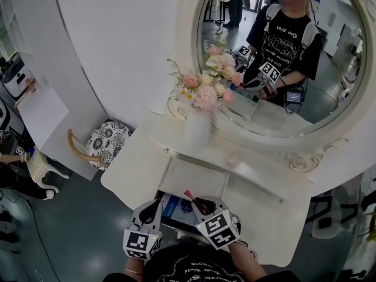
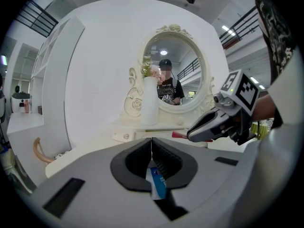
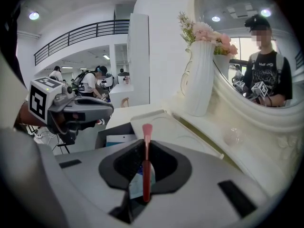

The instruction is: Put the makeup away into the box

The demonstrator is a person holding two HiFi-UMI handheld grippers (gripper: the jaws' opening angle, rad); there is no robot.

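At the vanity table's (image 1: 136, 168) front edge is a dark open box (image 1: 170, 215) with a blue and white packet (image 1: 174, 207) inside. My right gripper (image 1: 198, 203) hangs over the box, shut on a slim red makeup brush (image 3: 146, 160) whose pinkish tip sticks out past the jaws. The same red tip (image 2: 179, 135) shows in the left gripper view ahead of the right gripper (image 2: 192, 136). My left gripper (image 1: 157, 203) is beside it over the box's left side, its jaws pressed together (image 2: 151, 148) with nothing seen between them. The blue packet (image 2: 156, 182) shows below it.
A white vase (image 1: 198, 128) of pink flowers (image 1: 205, 90) stands on the raised shelf before the oval mirror (image 1: 282, 57). A shallow white tray (image 1: 194, 178) lies just beyond the box. A chair with a patterned cushion (image 1: 106, 143) is left of the table.
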